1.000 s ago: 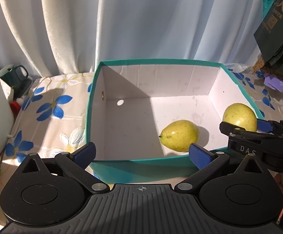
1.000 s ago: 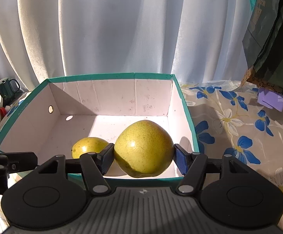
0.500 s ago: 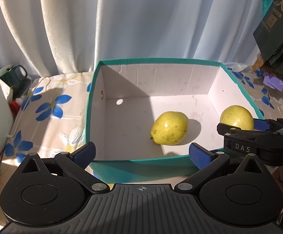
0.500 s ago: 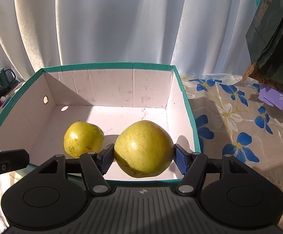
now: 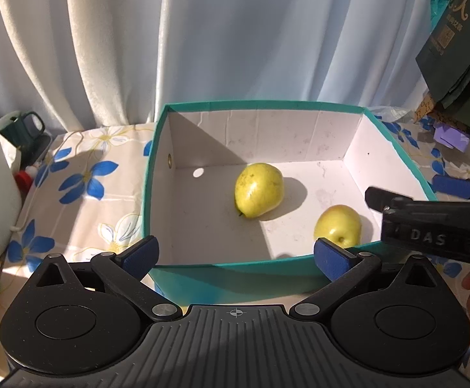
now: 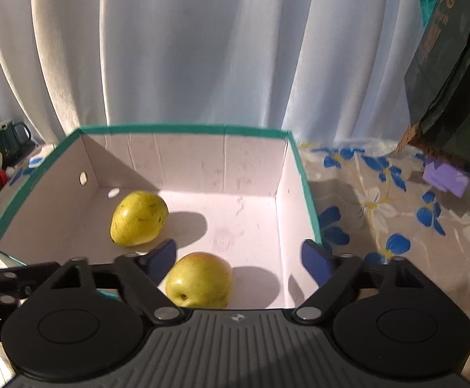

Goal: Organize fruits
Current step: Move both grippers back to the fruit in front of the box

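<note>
Teal-rimmed box (image 5: 393, 142) on flowered worktop (image 5: 82, 194), holding 2 yellow fruits: pear (image 6: 137, 218) mid-floor, apple (image 6: 199, 279) near front wall. Right gripper (image 6: 239, 258) spread wide above apple, gripping nothing. Left gripper (image 5: 235, 253) spread wide before box, likewise bare.

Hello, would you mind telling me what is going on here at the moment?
A person with a handheld gripper in each hand is putting fruit into a teal-edged cardboard box. Two yellow-green pears lie on its floor: one toward the back left, one at the front. The right gripper hangs over the front pear, jaws open and empty. The left gripper waits open outside the near wall.
</note>
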